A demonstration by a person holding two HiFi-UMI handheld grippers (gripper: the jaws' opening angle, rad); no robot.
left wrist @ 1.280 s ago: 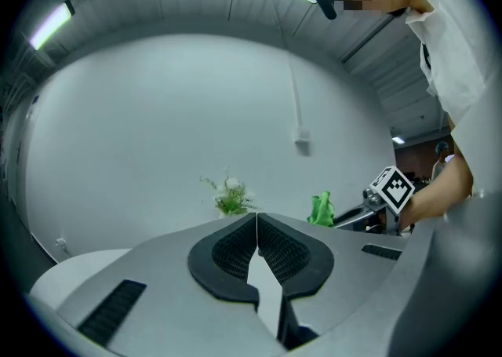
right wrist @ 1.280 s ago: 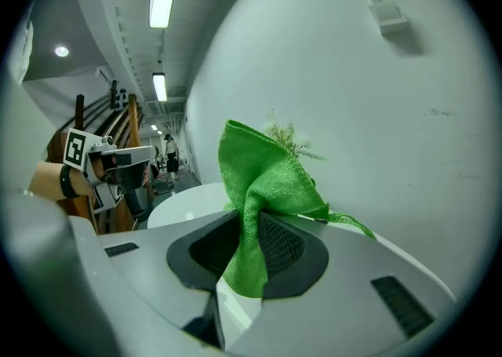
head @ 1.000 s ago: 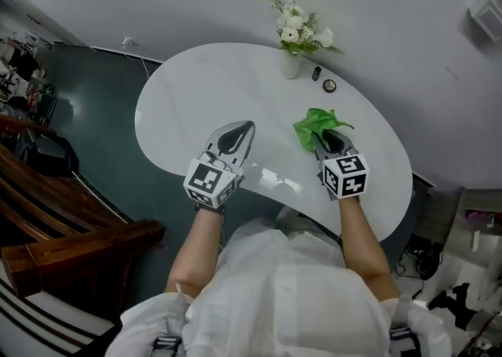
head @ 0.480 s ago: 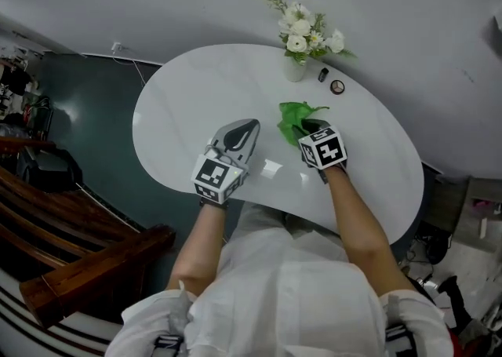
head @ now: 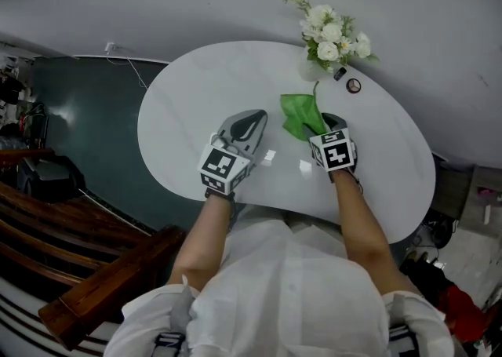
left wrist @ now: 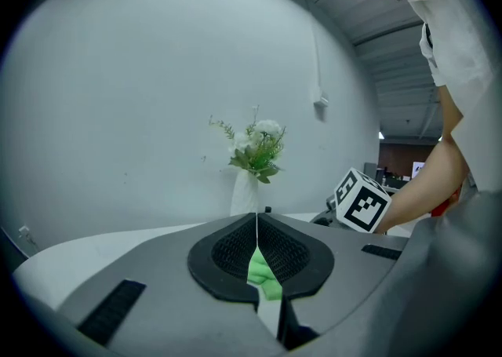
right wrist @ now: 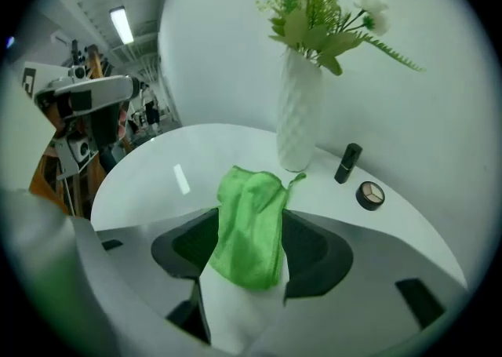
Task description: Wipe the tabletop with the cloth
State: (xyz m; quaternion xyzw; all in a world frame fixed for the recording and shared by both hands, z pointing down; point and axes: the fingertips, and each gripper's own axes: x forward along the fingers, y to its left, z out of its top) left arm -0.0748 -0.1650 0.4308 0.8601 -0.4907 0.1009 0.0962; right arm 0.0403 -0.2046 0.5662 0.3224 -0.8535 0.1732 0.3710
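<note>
A second ago the right gripper [right wrist: 249, 230] was pinched shut on the cloth [head: 300, 114], which stood in a crumpled bunch out to the right of the vase [right wrist: 300, 112]. Now its jaws have just been opening and stand wide apart. The cloth lies loose on the tabletop [head: 196, 104] between them, flatter and longer than before, with its far corner close to the vase's foot. Both grippers sit further in over the table than they did then.

The left gripper [left wrist: 256, 222] has its jaws together with nothing in them. The bit of green showing through the slit below its tips seems to be the cloth lying further off, though that view is cramped. This gripper is near the cloth's left side, apart from it and pointing across toward it.

The far rim is the crowded one. The vase with its white flowers [head: 333, 34], a small dark tube [right wrist: 347, 162] and a round compact [right wrist: 369, 194] stand there, close to the wall [head: 196, 2]. Open white surface spreads across the table's whole left lobe and also to the right of the right gripper. The near rim runs just behind the two marker cubes, under the person's forearms.

The cloth's near end lies between the right gripper's pads, which stand either side of it without squeezing. The rest stretches ahead past the tips toward the vase.
</note>
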